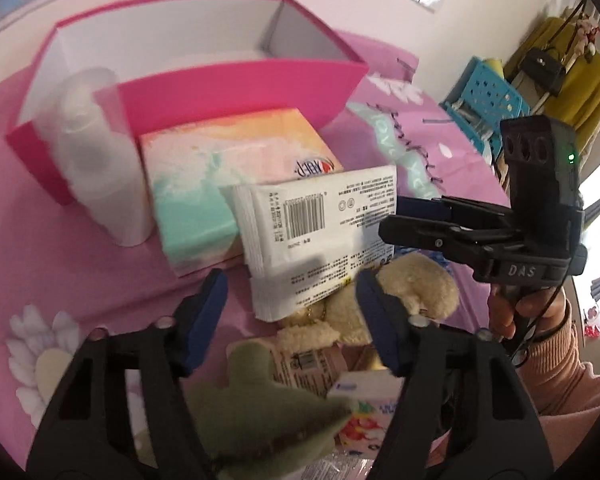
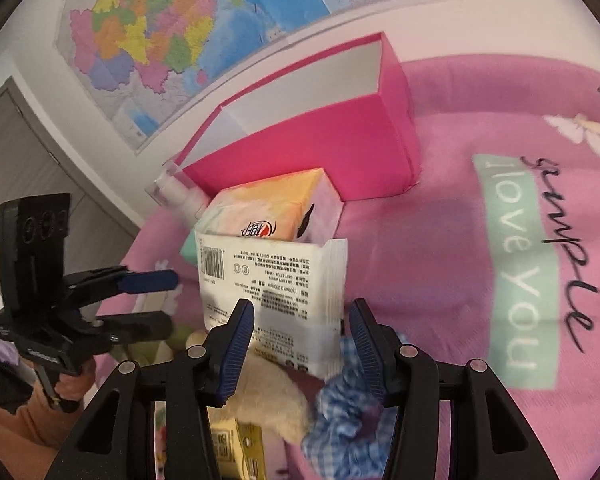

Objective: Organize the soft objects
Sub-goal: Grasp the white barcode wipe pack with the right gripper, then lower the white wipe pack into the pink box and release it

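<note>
White tissue pack point(image 2: 276, 300) lies just beyond right gripper's point(image 2: 300, 348) fingers.

The white tissue pack point(image 1: 312, 236) is glossy crinkled plastic film; the cream plush toy point(image 1: 412, 284) is nubbly fleece; the pink box point(image 2: 320, 140) is smooth matt card; the bedcover point(image 2: 480, 240) is soft printed cloth; the gripper pads point(image 2: 236, 348) are ribbed blue rubber.

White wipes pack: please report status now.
Left gripper and right gripper open, nothing held. White wipes pack atop pile. Pink box empty, tissue pack before it.
</note>
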### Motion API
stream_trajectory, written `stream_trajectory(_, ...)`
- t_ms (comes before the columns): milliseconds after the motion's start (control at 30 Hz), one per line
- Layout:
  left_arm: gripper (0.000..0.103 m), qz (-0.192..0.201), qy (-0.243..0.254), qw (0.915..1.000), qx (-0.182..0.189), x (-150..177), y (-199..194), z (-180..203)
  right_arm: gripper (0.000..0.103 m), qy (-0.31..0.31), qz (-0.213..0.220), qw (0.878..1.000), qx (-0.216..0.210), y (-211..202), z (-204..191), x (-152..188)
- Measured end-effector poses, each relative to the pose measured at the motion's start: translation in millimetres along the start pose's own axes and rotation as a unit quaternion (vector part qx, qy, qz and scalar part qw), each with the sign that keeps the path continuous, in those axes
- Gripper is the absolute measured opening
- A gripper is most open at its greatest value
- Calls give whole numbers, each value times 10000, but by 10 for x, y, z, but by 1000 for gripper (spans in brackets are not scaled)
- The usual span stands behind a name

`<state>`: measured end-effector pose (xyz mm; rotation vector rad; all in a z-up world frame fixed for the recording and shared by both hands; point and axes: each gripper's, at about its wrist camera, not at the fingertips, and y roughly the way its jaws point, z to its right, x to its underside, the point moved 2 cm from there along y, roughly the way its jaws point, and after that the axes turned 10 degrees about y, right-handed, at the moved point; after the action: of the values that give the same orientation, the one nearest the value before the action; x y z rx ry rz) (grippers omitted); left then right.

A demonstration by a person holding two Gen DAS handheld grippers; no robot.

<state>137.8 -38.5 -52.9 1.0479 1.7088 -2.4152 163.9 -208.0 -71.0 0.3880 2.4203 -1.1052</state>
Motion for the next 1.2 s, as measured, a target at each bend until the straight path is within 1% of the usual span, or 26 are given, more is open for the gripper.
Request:
stream_trajectory(33,57,-73,-6,10000,56,-5,47,1,48,-6,-42,10000,-34,29,2,2)
stream_trajectory(67,57,-101,-14,9999,31,9,68,-1,40,-19,-58,10000,-42,45,1,4)
stream_trajectory(100,53,-123,-5,9999,4,7,96,2,31,-62,-42,10000,-15,51,-8,7)
stream_trajectory(133,51,-132,-36,9999,48,11,109,2,30,-96,-20,10000,5,45,-14,8)
stream_trajectory(200,50,-110,-85,9998,132,23,98,0,27,-136,47,9999,-93,-21,-48,20)
stream_trajectory(300,46,-12,-106,9999,127,30,6,8,25,-269,101,9996,-27,-71,-106,31)
stream_trajectory(367,45,108,-87,9998,150,14,-101,21,24,-364,169,9992,-52,-143,-182,26)
stream_trajectory(400,45,167,-68,9998,126,2,-162,30,24,-451,271,9986,-49,-237,-267,-8)
stream_trajectory(467,45,314,6,9995,33,-51,-287,63,23,-473,308,9984,-68,-269,-288,-29)
stream_trajectory(500,45,409,33,9992,2,-90,-360,74,22,-537,420,9975,-178,-389,-381,-108)
stream_trajectory(533,45,499,66,9987,-13,-134,-430,83,22,-537,420,9975,-178,-389,-381,-108)
stream_trajectory(600,45,664,122,9977,-100,-244,-563,79,22,-678,583,9957,-237,-508,-511,-229)
stream_trajectory(633,45,707,134,9973,-134,-280,-597,69,22,-678,583,9957,-237,-508,-511,-229)
stream_trajectory(667,45,778,177,9967,-161,-365,-662,59,22,-707,685,9946,-336,-582,-573,-357)
stream_trajectory(700,45,814,201,9963,-181,-425,-688,50,22,-707,685,9946,-336,-582,-573,-357)
stream_trajectory(800,45,905,281,9948,-385,-660,-729,20,22,-759,851,9928,-367,-639,-647,-552)
stream_trajectory(900,45,913,197,9946,-462,-876,-722,-96,22,-749,943,9920,-386,-635,-694,-771)
stream_trajectory(1033,45,826,47,9953,-494,-1139,-559,-233,22,-657,995,9924,-305,-559,-657,-1040)
stream_trajectory(1200,45,645,-222,9959,-588,-1286,-363,-424,22,-384,896,9950,-212,-346,-514,-1293)
